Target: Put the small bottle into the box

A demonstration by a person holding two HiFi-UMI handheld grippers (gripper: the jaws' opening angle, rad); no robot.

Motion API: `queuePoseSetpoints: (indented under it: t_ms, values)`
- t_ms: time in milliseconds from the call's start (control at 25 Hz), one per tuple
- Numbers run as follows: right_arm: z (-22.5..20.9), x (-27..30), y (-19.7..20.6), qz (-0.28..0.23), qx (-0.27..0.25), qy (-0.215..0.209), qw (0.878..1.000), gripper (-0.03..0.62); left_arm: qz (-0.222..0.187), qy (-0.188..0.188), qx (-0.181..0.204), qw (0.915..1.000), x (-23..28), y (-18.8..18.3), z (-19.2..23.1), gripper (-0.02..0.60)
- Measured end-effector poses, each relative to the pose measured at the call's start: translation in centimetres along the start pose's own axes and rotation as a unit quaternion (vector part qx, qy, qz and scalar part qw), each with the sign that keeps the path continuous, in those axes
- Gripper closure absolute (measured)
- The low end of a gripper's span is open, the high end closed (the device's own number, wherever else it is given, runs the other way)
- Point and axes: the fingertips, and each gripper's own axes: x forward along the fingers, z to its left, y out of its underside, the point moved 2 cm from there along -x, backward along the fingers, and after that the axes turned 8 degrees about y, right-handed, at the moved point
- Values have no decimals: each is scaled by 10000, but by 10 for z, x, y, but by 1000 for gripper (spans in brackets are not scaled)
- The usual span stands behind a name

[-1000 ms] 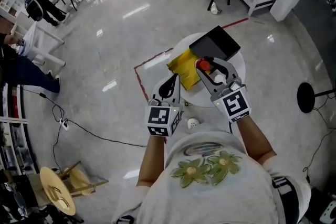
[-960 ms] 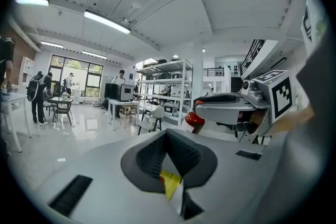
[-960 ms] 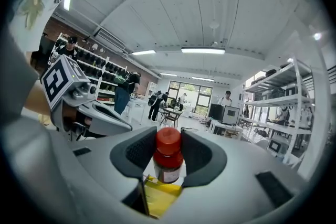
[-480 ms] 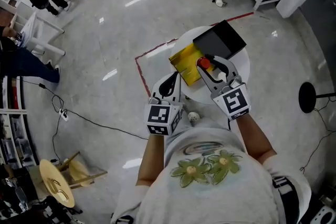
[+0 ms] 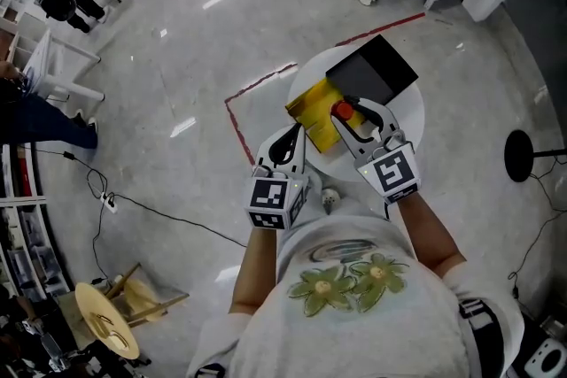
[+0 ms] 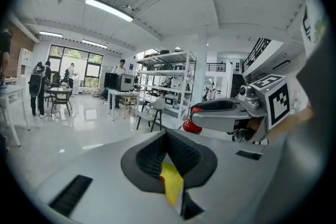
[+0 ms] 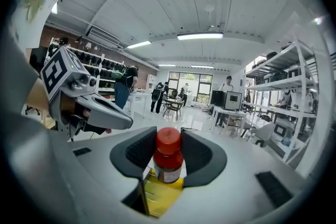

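Nearly level, right gripper (image 5: 353,111) jaws clamp the small bottle (image 7: 168,153); left gripper (image 5: 296,132) jaws pressed together.

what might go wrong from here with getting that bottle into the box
1. The right tongs pinch the small bottle high up, around its red cap, so it may swing or slip when lowered.
2. The black box seems to reach past the rim of the small round table; a bump might tip it off.
3. The left tongs, shut, hang close to the yellow item and might knock it.
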Motion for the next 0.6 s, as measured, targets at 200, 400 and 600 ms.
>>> queuePoseSetpoints:
  t_ms: [200,400,600]
  values:
    - [-6,18,9,150,40,39,9999,444,86,50,-55,9999,11,0,14,581]
    - [-11,31,28,338,16,51,9994,444,197,95,-108,9997,20,8,25,581]
    - [-11,41,38,517,91,27,9986,444,265,124,-142,9995,27,10,35,581]
